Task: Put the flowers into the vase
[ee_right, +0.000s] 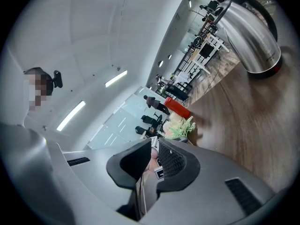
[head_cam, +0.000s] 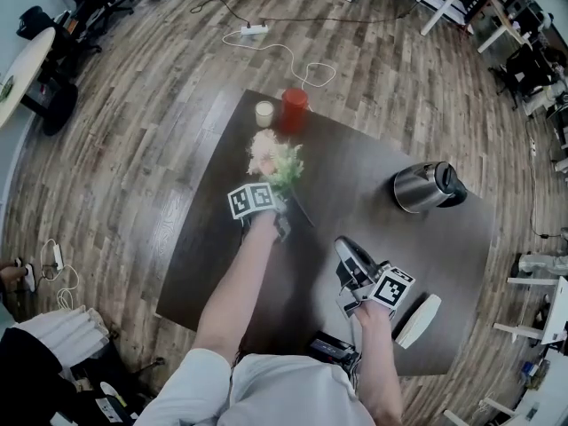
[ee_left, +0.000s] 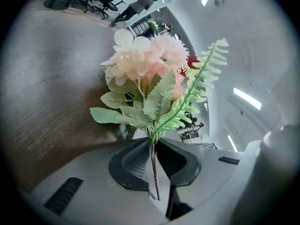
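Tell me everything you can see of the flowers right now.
The flowers are a small, artificial-looking bunch: pale pink and cream blooms, broad serrated green leaves, one fern frond and thin dark stems. The left claw is shut on the stems just below the leaves, and the stem ends run back between its jaws. The blooms point away from the person, over the dark table, short of the red vase. Nothing else visibly touches them.
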Demonstrator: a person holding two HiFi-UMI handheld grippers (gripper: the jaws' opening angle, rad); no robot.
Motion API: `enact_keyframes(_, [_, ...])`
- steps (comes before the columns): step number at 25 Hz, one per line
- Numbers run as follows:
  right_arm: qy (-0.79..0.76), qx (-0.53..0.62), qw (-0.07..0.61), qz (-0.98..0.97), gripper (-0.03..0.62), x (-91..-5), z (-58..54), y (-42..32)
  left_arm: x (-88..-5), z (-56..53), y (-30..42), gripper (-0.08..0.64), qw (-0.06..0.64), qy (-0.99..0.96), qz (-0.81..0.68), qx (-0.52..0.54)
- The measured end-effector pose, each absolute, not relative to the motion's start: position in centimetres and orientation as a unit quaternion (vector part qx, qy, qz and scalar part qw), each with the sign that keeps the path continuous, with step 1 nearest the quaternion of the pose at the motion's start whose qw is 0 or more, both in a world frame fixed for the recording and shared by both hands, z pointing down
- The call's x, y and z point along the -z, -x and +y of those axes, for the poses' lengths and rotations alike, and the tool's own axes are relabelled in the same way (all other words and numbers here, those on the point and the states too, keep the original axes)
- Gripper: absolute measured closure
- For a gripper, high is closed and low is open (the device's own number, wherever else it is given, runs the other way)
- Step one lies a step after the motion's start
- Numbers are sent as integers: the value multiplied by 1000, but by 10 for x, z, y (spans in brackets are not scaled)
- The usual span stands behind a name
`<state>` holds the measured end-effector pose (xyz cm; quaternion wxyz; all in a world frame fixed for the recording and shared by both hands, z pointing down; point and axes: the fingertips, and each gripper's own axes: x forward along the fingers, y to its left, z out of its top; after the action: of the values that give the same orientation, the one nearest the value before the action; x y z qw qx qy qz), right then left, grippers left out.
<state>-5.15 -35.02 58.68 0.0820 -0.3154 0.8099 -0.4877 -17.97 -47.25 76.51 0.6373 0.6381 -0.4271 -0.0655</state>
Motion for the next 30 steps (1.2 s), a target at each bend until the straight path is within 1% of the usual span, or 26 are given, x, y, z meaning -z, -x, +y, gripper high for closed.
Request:
enact_keyframes(7, [327,475,84,813,568,-574,-336,38,-748,-449,167,509,624,-676,-381,98])
enact_keyframes(19, [344,445,98,821,568,-545,-301,22,-637,-395,112,509,568,-760,-273,159])
enact_keyframes(30, [378,411,122,821,568,-515,-268,-7,-573,-343,62,509,541,-802,-194,163])
